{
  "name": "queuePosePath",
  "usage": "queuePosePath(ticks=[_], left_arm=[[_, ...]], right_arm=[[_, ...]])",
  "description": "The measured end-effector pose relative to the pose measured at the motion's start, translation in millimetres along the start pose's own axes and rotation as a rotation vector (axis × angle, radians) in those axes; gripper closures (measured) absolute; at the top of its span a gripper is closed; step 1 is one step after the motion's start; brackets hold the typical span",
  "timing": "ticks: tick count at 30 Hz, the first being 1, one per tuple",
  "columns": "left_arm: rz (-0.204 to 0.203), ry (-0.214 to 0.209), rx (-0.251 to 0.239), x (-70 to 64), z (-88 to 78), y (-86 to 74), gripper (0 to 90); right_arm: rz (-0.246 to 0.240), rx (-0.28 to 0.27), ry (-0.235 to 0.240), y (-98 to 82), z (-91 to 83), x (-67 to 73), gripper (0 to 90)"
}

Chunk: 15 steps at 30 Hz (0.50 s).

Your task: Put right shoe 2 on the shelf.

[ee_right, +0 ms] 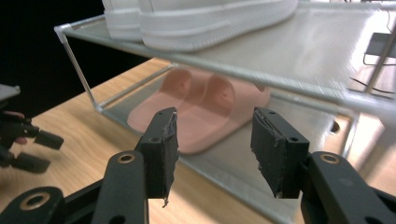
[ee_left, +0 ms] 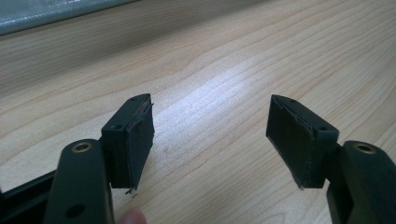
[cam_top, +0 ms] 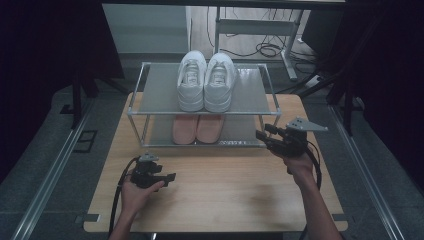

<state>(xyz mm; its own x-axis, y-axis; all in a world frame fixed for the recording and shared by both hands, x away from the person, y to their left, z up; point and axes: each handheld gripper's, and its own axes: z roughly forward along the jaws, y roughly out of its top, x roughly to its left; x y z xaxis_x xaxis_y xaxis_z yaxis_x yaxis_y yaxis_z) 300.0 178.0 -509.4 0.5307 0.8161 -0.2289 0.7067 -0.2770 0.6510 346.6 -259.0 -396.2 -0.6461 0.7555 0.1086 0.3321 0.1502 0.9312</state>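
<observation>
Overhead, your left gripper rests low at the lower left of the wooden table, jaws spread and holding nothing, while your right gripper sits right of centre, jaws apart and empty, just off the front right corner of the two-tier metal rack. A pair of white sneakers stands side by side on the top shelf in the upper middle of the frame, and a pair of pink slippers lies on the lower shelf directly under them, near the frame's centre. Next, your left gripper view has its two black jaws standing wide over bare wood grain, with your left gripper clear of everything and a fingertip at the bottom edge. Last, your right gripper view looks along your right gripper, jaws open with nothing between them, aimed at the pink slippers in the middle of the frame on the lower shelf; the white sneakers fill the top, and your left gripper shows at the far left edge.
</observation>
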Motion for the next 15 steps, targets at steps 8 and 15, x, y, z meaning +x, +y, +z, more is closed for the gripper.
queuePosePath(ticks=[8, 15], left_arm=[[0.007, 0.000, 0.001, -2.1, -0.2, 0.6, 32.6], [0.007, -0.002, 0.007, -2.5, 1.7, 0.5, 32.6]], right_arm=[[0.034, 0.005, -0.022, -44.2, -21.0, -12.9, 50.5], [0.068, 0.009, -0.029, -72.5, -27.8, -18.7, 50.5]])
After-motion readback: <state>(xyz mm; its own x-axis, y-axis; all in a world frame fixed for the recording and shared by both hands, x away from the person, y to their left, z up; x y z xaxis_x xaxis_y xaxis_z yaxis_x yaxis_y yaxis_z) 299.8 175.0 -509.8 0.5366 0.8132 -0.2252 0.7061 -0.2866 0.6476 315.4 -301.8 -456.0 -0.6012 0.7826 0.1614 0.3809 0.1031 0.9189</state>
